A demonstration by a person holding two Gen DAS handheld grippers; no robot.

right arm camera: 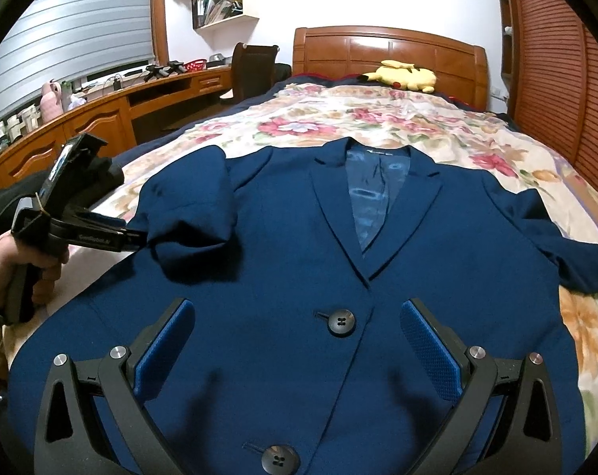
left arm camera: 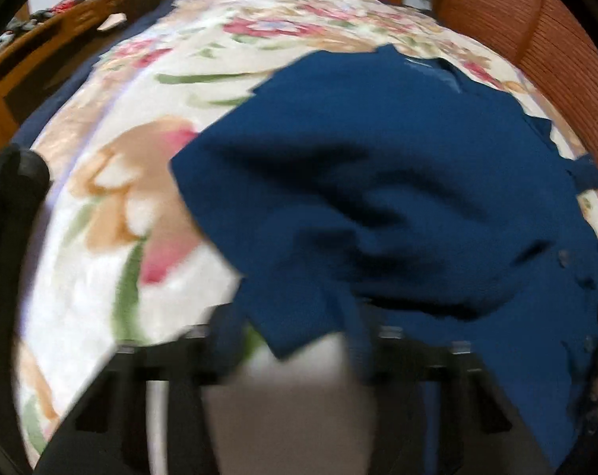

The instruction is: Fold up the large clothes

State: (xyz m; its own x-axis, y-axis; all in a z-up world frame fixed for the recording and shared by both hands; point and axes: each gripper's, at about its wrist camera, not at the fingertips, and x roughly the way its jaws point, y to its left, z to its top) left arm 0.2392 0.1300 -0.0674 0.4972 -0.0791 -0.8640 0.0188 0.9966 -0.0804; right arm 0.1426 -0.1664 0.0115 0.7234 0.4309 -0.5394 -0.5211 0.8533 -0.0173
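Blurred and hard to read in the left wrist view: only smeared dark fingers and blue cloth. Nearest, right gripper point(right arm camera: 297, 350) with textured blue pads, jaws wide over the navy woven suit jacket point(right arm camera: 283, 261), lying front-up, buttoned, on the floral quilted bed point(right arm camera: 378, 118). Left gripper point(right arm camera: 142, 237), jaws narrowed on the folded-in sleeve point(right arm camera: 192, 206). Farther off, yellow plush toy point(right arm camera: 402, 75) by the wooden headboard point(right arm camera: 390, 51).
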